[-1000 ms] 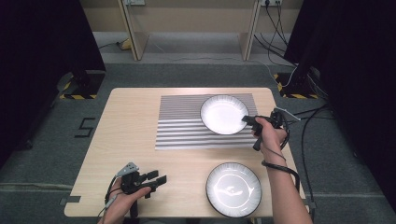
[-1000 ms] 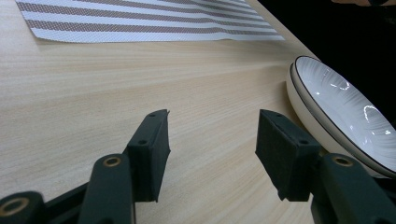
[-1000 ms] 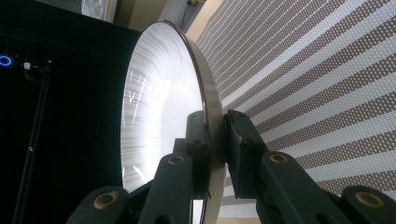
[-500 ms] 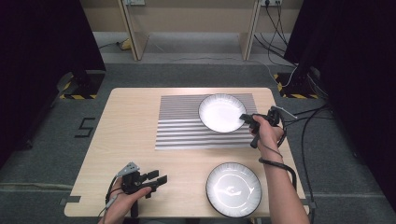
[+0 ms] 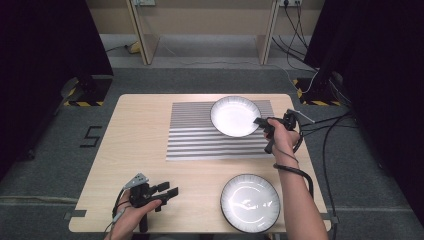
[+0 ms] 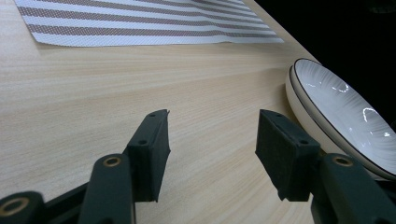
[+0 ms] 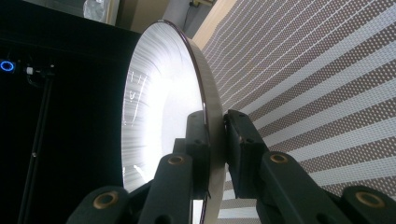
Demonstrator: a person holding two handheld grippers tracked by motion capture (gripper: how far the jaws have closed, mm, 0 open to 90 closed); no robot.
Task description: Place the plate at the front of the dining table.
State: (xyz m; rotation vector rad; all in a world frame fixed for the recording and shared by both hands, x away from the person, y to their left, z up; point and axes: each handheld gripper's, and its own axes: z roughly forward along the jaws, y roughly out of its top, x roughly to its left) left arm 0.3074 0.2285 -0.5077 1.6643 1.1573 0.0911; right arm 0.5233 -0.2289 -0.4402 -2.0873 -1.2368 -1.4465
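Right gripper (image 5: 261,121) clamps the rim of the white plate (image 5: 234,116) on the striped mat (image 5: 200,137), carried slightly leftward since a second ago; left gripper (image 5: 169,190) unmoved, jaws apart, beside the second plate (image 5: 250,202)

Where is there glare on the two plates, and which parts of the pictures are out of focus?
High view: the far plate is washed out white; the near plate carries small highlights. Right gripper view: the plate's centre glares, and the right gripper, clamped on its rim, is soft. Left gripper view: sharp jaw tips, blurred bases.
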